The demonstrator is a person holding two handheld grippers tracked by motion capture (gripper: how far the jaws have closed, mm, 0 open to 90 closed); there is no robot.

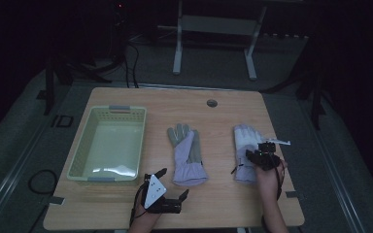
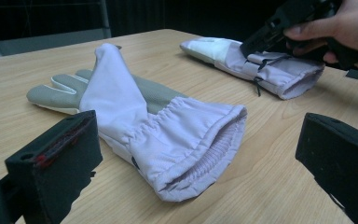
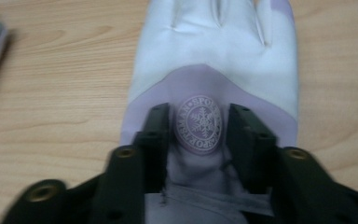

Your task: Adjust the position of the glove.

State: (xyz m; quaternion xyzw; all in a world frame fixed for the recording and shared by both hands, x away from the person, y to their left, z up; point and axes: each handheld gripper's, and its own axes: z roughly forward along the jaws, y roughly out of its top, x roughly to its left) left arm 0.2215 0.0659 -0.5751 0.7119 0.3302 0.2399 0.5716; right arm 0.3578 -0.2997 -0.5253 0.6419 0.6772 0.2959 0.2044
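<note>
Wood-grain laminate covers the table, which stands in a dim room with grey floor around it and a pale metal frame at the far side. On its left part sits a pale green basket, nothing visible inside it. Near the middle lies a lilac glove with grey palm and fingers, cuff toward the person; well apart to its right lies a second glove, white and lilac, also cuff toward the person. The right gripper is down on this second glove, its jaws partly apart on either side of a round snowflake badge on the back of the hand; the pads seem to rest on the fabric without pinching it, though the blur makes that uncertain. The left gripper hovers near the table's front edge, jaws wide with nothing between them, looking at the middle glove's cuff. The step in hand looks like picking up the right-hand glove. Next, the jaws probably need to close and gather a fold of cloth before lifting, likely toward the basket.
</note>
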